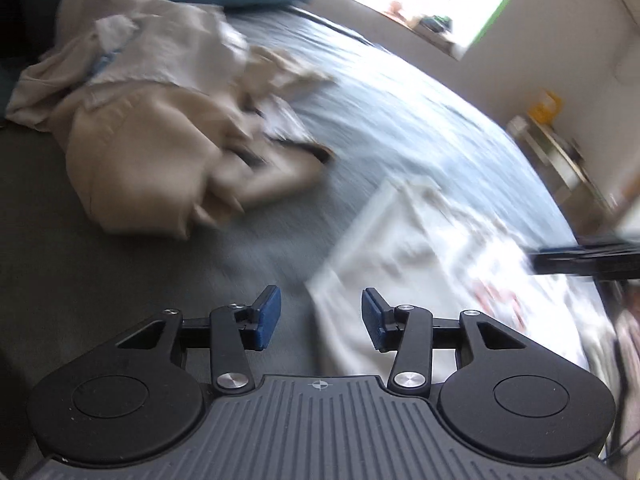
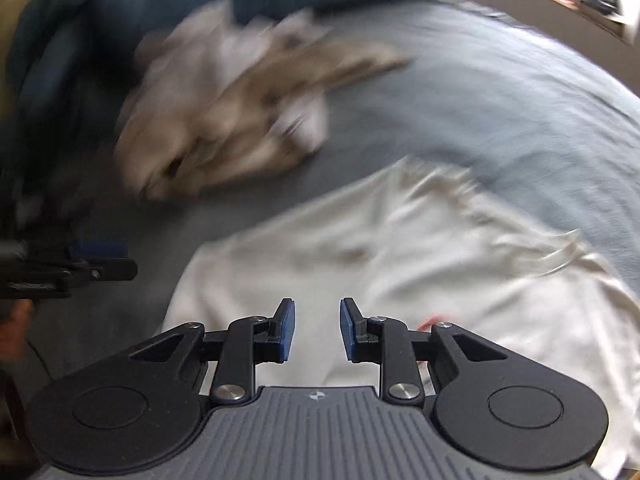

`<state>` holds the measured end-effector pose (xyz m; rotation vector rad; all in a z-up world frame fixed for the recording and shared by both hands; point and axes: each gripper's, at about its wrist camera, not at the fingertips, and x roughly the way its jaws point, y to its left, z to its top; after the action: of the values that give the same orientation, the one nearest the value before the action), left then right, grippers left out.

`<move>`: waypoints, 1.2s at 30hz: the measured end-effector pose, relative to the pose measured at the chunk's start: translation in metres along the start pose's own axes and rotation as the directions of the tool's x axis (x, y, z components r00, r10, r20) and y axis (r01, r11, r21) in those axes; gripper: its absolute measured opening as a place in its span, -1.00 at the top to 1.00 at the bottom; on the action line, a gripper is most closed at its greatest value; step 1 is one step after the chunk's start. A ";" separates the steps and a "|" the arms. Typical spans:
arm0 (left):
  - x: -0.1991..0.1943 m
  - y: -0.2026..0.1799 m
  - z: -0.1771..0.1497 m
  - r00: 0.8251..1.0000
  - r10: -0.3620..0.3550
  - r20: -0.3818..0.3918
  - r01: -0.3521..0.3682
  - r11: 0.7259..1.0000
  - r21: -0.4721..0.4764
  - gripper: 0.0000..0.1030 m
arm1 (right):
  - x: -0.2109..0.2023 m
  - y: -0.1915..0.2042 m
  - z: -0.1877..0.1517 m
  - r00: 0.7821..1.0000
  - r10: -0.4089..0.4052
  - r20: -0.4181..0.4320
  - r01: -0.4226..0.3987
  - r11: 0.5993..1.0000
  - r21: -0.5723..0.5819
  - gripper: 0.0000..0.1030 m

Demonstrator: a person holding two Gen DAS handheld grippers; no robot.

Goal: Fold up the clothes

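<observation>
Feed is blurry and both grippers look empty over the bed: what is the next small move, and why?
Probably lower the right gripper onto the near edge of the white garment and grip it there. Both it and the left gripper stand open with nothing between the pads, and the white garment lies spread and wrinkled on the grey bedspread, closer than the beige clothes pile.

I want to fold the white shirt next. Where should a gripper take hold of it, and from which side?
Judging from the blurred views, take the white shirt at its near left edge, which lies flat and bare on the grey bedspread. Come from above with the left gripper, whose open jaws hang empty by that edge.
</observation>
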<state>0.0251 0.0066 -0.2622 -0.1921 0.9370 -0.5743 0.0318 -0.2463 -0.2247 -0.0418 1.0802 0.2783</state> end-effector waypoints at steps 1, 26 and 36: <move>-0.006 -0.010 -0.012 0.999 -0.017 -0.038 0.018 0.999 0.026 0.14 | 0.011 0.013 -0.007 1.000 0.023 -0.020 -0.023 1.000 -0.010 0.48; -0.073 -0.085 -0.156 0.958 0.072 -0.278 -0.032 0.989 0.145 0.23 | 0.029 0.130 -0.147 0.892 0.343 -0.295 -0.396 0.908 -0.140 0.62; -0.070 -0.097 -0.157 0.975 0.044 -0.219 0.003 0.977 0.212 0.23 | 0.027 0.076 -0.109 0.896 0.415 -0.156 -0.412 0.910 0.057 0.65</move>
<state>-0.1703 -0.0224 -0.2667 0.0754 1.0850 -0.6812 -0.0695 -0.1856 -0.2924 0.1919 1.2534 0.6571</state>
